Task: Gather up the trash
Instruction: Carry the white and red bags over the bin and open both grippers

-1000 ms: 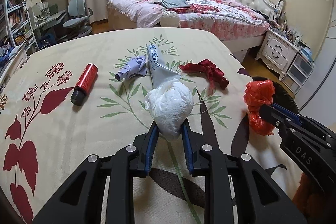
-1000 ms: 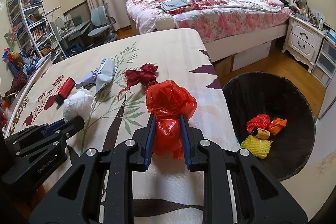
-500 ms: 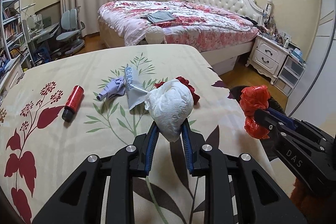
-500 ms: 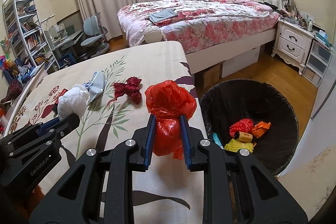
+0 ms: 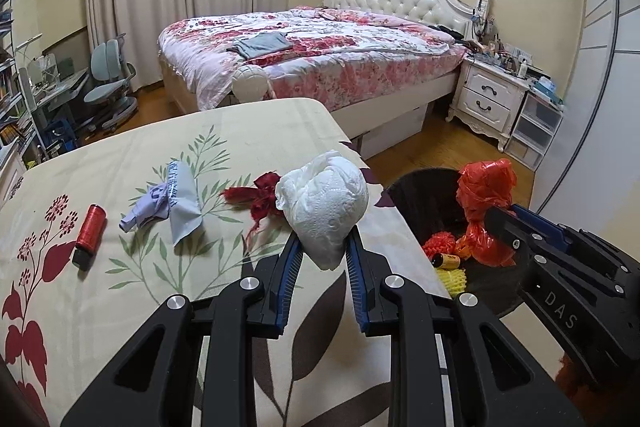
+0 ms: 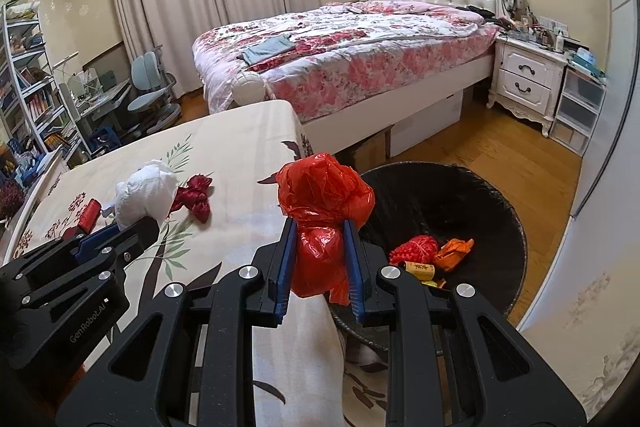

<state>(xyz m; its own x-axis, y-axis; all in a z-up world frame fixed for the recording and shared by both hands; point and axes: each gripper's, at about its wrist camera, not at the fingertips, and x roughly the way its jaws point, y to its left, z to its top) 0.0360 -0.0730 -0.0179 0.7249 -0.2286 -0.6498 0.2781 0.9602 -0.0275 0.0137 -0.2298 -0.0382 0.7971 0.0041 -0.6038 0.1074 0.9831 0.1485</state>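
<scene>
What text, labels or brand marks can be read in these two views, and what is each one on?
"DAS": on the body of the right gripper, seen from the left wrist view.
"GenRobot.AI": on the body of the left gripper, seen from the right wrist view.
Print on the grey-blue packet: too small to read.
Label on the cork in the bin: blurred, unreadable.

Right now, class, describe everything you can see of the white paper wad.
The white paper wad is crumpled, embossed tissue bunched into a rounded lump that narrows to a tail below. The left gripper has its jaws shut on that narrow part, holding the wad clear above the flowered tablecloth. Nothing else touches it.
</scene>
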